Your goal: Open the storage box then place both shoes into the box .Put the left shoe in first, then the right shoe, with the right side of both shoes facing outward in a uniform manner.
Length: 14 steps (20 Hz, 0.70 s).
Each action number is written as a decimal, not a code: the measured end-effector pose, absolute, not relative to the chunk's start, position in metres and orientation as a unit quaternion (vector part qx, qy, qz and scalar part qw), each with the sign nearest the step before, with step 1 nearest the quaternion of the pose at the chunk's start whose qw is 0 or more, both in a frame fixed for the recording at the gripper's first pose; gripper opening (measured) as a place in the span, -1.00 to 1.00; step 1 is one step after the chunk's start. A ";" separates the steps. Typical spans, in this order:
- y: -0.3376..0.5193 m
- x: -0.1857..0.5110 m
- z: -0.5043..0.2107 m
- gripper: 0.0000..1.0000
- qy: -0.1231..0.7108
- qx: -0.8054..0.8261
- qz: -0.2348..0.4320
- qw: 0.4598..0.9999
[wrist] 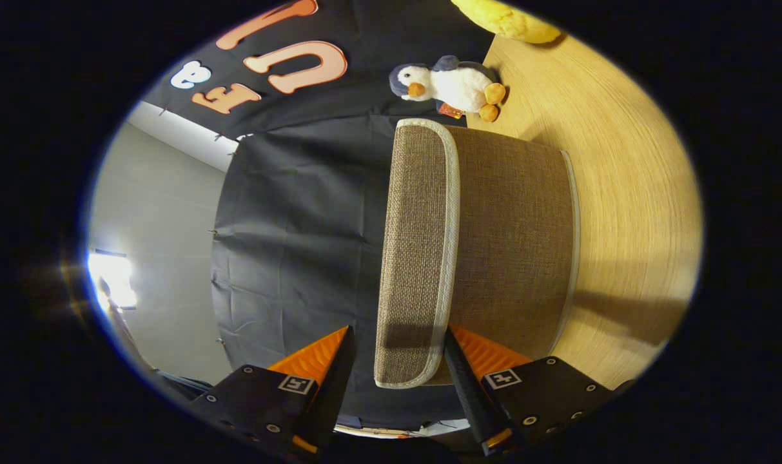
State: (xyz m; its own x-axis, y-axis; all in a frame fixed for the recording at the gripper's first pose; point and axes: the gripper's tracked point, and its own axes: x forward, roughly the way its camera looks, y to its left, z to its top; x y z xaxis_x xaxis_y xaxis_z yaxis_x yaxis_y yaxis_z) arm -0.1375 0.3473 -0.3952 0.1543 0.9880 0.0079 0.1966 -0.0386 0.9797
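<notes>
1. The camera is rolled on its side, so the wooden table (623,193) runs up one side of the view and the black cloth wall (287,225) up the other. The brown woven storage box (513,245) sits on that table, its side facing the gripper.

2. The box's lid (420,251), a woven panel with a pale trim, sits on top of the box, and its near end reaches in between the fingers. The gripper (397,351) has its jaws spread, one finger on either side of the lid's edge. The finger on the cloth side stands clearly apart from it. The other sits close against the trim, though I can't tell if it actually touches. So nothing is pinched yet.

3. The step in hand looks like opening the box. I'd say the fingers should go a bit deeper over the lid's rim before closing, so both pads meet woven fabric, not just the trim.

4. Once closed, the lid should be swung away from the box body along its hinge line, if it has one. The hinge side is hidden from here. Pulling straight out could drag the light box across the table.

5. A plush penguin (452,87) and a yellow soft toy (507,19) lie beyond the box. Best keep the swinging lid from knocking them.

6. From where I stand, no shoes can be made out, so both are still to go in.
</notes>
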 end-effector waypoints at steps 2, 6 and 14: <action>0.344 -0.135 -0.388 0.52 0.491 0.587 0.421 0.488; 0.329 -0.122 -0.354 0.46 0.451 0.616 0.423 0.489; 0.355 -0.112 -0.351 -0.03 0.470 0.579 0.404 0.530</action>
